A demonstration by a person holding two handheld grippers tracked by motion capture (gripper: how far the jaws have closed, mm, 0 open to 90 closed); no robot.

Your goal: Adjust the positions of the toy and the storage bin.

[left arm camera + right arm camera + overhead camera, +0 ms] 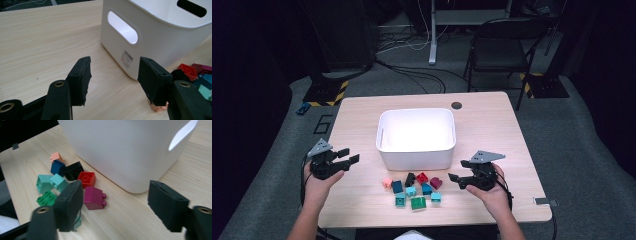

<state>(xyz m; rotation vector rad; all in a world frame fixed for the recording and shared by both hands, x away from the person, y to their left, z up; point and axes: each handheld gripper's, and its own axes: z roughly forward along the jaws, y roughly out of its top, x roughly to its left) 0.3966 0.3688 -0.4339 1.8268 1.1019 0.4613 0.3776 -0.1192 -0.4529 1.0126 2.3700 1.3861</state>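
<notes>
A white plastic bin (416, 137) with cut-out handles is set mid-table; its inside appears empty, though glare washes it out. Small studded toy bricks (417, 189) are clustered just before it on the pale wood-grain table (492, 125). Both the left gripper (348, 156) and right gripper (454, 170) are held spread, nothing grasped.

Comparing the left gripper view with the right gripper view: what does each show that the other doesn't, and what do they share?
Left gripper view alone: the barcode label low on the white plastic bin, and the open left gripper over bare wooden table.

Right gripper view alone: the green studded toy brick, two mint-teal bricks, the dark blue brick, and the open right gripper.

Both: the bin with a handle slot, the table, and the red brick, magenta brick, black brick and peach brick.
</notes>
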